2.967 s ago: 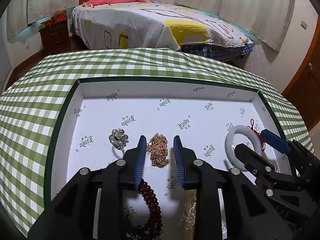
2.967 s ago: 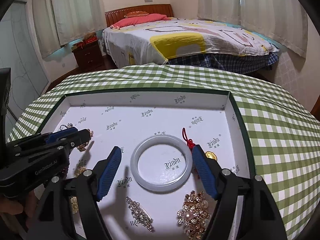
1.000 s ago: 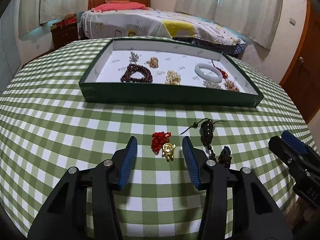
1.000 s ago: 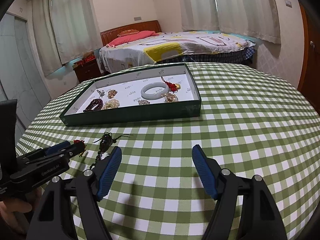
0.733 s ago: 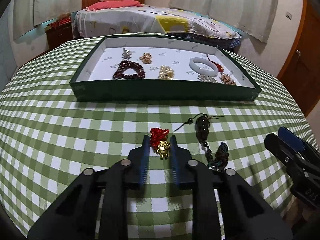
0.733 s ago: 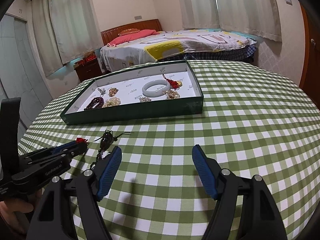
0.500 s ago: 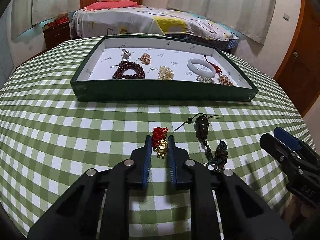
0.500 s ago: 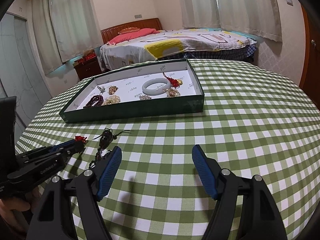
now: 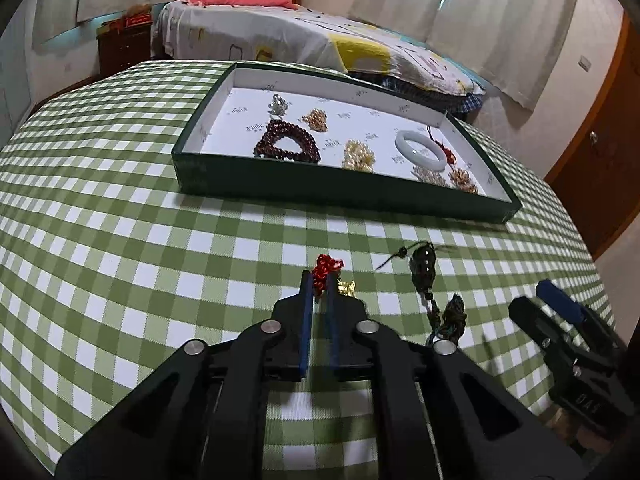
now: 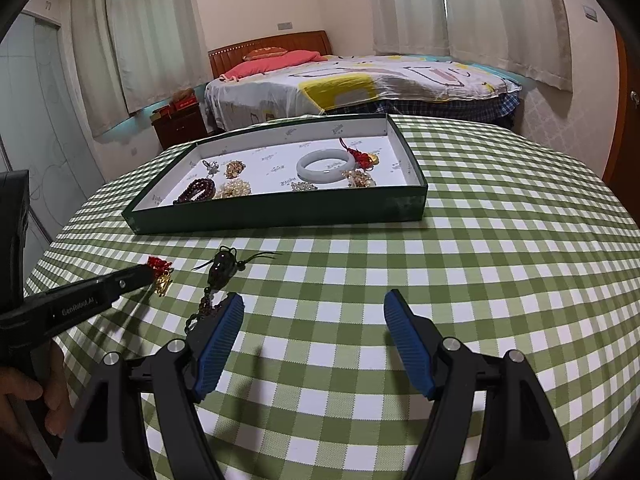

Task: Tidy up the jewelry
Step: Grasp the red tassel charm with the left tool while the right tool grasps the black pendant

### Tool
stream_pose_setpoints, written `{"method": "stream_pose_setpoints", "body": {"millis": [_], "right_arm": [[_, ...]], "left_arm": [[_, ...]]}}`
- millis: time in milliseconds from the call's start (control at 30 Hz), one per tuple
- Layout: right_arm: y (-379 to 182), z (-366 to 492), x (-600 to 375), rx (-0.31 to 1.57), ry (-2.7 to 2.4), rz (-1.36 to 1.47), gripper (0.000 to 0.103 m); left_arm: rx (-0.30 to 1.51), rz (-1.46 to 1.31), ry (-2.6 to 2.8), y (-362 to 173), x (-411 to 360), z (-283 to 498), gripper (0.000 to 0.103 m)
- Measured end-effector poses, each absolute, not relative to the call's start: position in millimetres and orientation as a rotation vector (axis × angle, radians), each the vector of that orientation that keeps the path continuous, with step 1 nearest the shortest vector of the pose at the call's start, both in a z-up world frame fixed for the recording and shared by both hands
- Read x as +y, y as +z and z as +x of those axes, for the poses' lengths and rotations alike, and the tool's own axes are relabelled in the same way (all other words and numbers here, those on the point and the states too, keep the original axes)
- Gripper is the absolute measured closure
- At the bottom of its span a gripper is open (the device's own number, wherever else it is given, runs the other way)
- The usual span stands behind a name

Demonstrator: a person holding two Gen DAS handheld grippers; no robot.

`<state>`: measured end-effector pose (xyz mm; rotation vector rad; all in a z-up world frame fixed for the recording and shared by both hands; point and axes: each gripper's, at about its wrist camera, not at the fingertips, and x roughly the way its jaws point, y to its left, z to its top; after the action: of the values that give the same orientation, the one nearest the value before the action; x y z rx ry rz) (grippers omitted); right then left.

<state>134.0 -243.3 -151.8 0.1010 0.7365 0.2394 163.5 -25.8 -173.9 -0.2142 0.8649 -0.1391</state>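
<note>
My left gripper (image 9: 318, 280) is shut on the red knot (image 9: 326, 270) of a small charm, whose gold pendant (image 9: 346, 288) pokes out to the right of the fingertips. In the right wrist view the same knot (image 10: 159, 265) sits at the left gripper's (image 10: 148, 274) tip, with the gold pendant (image 10: 163, 282) hanging under it. A dark gourd pendant with a tassel (image 9: 424, 266) lies on the cloth just to the right. My right gripper (image 10: 314, 312) is open and holds nothing, with its left finger by the tassel (image 10: 208, 308).
A green tray (image 9: 320, 184) further back on the checked tablecloth holds a white bangle (image 9: 420, 150), a dark red bead bracelet (image 9: 288, 146) and several gold and silver pieces. Behind the round table stands a bed. A hand (image 10: 24, 396) grips the left tool.
Both grippers pulled back from over the tray to the front of the table. The left jaws then closed on the red knot charm. The right gripper stayed open.
</note>
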Motion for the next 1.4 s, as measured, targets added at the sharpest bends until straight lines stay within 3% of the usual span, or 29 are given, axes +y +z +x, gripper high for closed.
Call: {"method": "stream_pose_setpoints", "body": {"millis": [100,267,367,833,1100,1333,1400], "right_arm": [[-153.7,134.4,-243.1,0.741,0.241,0.101,0.032],[-156.0,135.2,-241.9,0.748,0.245,0.101,0.032],[-156.5,135.2,-242.3,0.749,0.244,0.104,0.032],[-145.1,141.7,-218.0,0.741,0.286,0.073,0.033],[-147.7,162.4,-180.1,0.791,0.352,0.022,0.053],[-157.1,180.9,-162.6,0.872,0.351,-0.022,0.056],[-159.8,183.1,-160.6,0.886,0.348,-0.031,0.064]], "left_arm": [[0.855,-0.216,-0.138,-171.2,-27.2,165.9,0.080],[0.865,-0.201,-0.140,-174.1,-32.2,174.3,0.080],[0.872,-0.203,-0.151,-176.2,-32.8,175.6,0.092],[0.807,-0.173,-0.119,-158.3,-13.1,158.7,0.093],[0.796,-0.188,-0.070,-155.8,11.2,154.4,0.093],[0.796,-0.197,-0.051,-157.2,20.3,156.3,0.093],[0.796,-0.197,-0.050,-157.5,20.7,156.3,0.093]]}}
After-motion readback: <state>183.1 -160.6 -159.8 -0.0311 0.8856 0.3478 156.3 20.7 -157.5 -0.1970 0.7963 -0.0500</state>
